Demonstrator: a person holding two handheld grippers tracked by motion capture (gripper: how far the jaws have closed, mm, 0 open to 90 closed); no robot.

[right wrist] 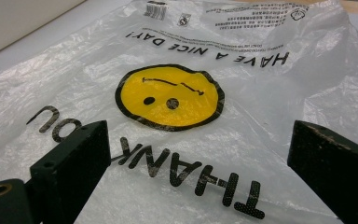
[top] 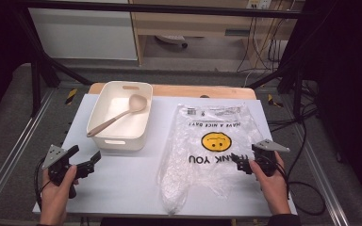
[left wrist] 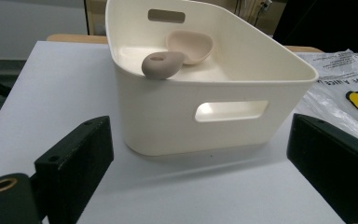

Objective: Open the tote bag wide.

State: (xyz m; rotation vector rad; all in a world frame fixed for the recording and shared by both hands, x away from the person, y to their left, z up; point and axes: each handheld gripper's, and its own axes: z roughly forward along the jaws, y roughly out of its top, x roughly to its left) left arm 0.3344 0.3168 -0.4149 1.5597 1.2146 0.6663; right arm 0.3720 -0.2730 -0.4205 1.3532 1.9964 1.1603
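High view: spoon [top: 117,117] handle overhangs bin [top: 122,141] rim; both grippers' fingers apart, bag [top: 207,155] handles crumpled

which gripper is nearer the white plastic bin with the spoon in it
Left. The left gripper sits just below the white plastic bin and faces its near wall. The right gripper is across the table, over the clear plastic smiley-face bag.
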